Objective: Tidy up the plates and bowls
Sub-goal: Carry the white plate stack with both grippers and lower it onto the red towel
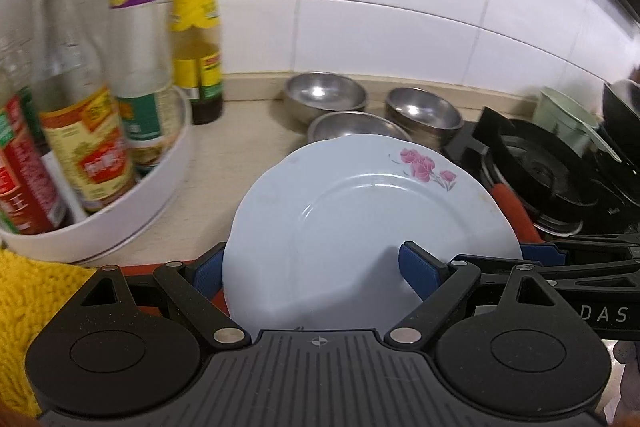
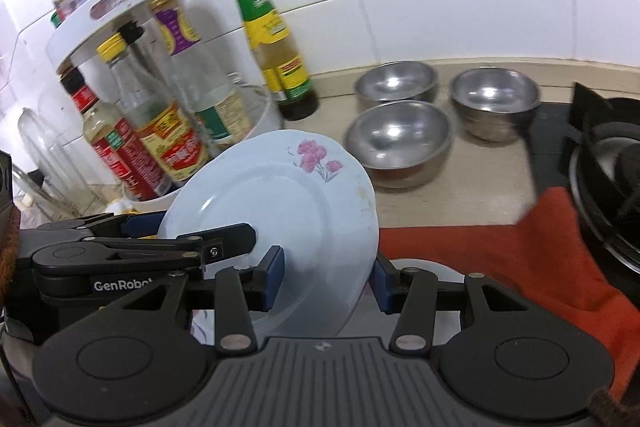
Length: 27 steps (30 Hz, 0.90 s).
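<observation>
A pale blue plate [image 1: 360,211] with pink flowers on its rim hangs tilted above the counter, held from both sides. My left gripper [image 1: 312,267] clamps its left part, one blue pad behind the edge and the other on the face. In the right wrist view the plate [image 2: 272,195] stands nearly edge-on. My right gripper [image 2: 326,281] is shut on its lower rim, a pad on each side. Three steel bowls [image 2: 398,137] [image 2: 396,79] [image 2: 494,93] sit upright and apart near the tiled wall, beyond the plate.
A white two-tier rack [image 1: 132,211] full of sauce bottles stands at the left, with a green-labelled bottle [image 1: 196,27] beside it. A black gas stove [image 1: 540,171] is at the right, a red cloth [image 2: 520,247] in front of it. A yellow cloth [image 1: 24,307] lies near left.
</observation>
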Motion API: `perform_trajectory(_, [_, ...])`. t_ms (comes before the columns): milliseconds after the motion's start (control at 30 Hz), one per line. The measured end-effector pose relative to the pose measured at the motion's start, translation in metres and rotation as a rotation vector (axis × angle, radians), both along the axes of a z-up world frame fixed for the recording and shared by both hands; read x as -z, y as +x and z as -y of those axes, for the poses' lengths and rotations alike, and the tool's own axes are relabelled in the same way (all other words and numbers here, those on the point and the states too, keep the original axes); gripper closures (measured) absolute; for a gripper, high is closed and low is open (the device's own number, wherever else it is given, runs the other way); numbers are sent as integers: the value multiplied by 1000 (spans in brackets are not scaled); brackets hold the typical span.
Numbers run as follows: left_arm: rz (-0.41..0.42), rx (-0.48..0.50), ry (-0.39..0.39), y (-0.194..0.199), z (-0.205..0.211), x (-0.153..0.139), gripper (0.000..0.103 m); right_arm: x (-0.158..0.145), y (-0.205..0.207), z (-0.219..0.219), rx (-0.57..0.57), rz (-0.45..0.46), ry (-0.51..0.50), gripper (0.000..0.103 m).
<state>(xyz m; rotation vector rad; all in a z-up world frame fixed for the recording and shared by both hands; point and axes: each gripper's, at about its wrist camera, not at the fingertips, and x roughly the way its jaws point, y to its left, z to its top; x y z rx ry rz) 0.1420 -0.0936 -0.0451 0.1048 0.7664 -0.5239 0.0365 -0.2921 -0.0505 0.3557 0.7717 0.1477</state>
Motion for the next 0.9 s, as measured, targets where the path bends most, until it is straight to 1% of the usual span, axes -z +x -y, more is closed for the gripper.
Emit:
perform_trajectory(367, [-31, 62, 21, -16, 37, 13, 11, 9, -28, 37, 68, -30, 9, 60])
perform_trajectory(667, [-63, 69, 43, -32, 51, 26, 11, 21, -45, 51, 78, -70, 22, 60])
perform_trajectory(900, [-83, 59, 53, -38, 56, 34, 12, 32, -52, 58, 70, -97, 29, 60])
